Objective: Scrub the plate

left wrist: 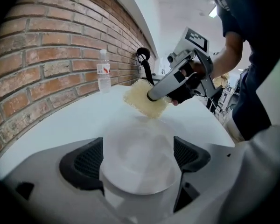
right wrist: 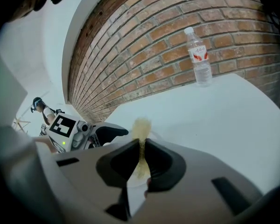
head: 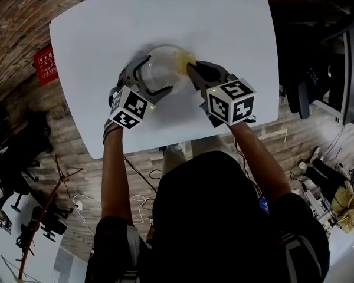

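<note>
The plate (head: 160, 69) is small and pale and sits flat on the white table (head: 224, 28), pretty much in the middle, right in front of the person. The left gripper (head: 157, 74) has its jaws spread wide with the plate sitting between them, rim right up next to both dark pads (left wrist: 84, 160). Honestly can't tell if they actually press on it; it looks more like straddling than squeezing.

The right gripper (right wrist: 141, 148) has its jaws pinched together on a thin yellowish sponge (right wrist: 141, 127). The sponge sticks out past the tips, and from the left gripper view it's at the plate's far rim, touching or just about.

Both grippers angle down toward the table, marker cubes facing up in the head view.

Further out there's a clear water bottle (right wrist: 199, 57) with a red label standing upright at the table's far edge, against the brick wall (right wrist: 177, 22), well apart from the plate.
</note>
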Demonstrator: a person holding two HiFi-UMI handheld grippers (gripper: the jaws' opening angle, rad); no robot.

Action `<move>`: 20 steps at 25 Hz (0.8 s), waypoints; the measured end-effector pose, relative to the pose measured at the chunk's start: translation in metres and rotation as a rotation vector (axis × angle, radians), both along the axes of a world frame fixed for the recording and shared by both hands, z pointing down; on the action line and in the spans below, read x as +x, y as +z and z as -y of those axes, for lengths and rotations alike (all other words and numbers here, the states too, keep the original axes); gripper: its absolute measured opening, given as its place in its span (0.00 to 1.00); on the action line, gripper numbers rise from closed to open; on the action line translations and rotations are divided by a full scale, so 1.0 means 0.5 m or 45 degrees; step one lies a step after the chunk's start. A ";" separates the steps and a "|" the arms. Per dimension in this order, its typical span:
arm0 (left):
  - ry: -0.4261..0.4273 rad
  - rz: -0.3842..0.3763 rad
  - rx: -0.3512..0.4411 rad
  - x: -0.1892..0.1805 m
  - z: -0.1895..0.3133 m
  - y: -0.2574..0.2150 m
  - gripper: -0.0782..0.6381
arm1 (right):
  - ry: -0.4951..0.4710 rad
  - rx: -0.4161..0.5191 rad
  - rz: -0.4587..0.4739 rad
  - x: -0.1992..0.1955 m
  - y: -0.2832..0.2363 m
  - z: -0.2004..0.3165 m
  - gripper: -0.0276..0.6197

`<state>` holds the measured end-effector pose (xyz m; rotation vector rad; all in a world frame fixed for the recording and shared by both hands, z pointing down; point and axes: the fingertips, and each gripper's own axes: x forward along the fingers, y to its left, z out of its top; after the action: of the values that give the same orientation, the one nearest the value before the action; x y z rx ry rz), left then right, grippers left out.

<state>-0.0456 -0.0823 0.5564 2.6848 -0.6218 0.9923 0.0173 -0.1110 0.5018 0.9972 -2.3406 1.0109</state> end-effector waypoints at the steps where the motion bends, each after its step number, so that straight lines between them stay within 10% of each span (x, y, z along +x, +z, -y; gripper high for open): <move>1: 0.005 0.004 0.000 0.001 -0.002 0.001 0.73 | 0.000 -0.003 0.000 0.000 0.002 -0.001 0.11; 20: 0.003 0.000 -0.014 0.008 -0.013 0.015 0.73 | 0.021 -0.037 -0.014 0.016 0.018 -0.016 0.11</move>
<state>-0.0417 -0.0759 0.5638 2.6765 -0.6115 0.9939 0.0252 -0.1032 0.5108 1.0102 -2.3056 1.0401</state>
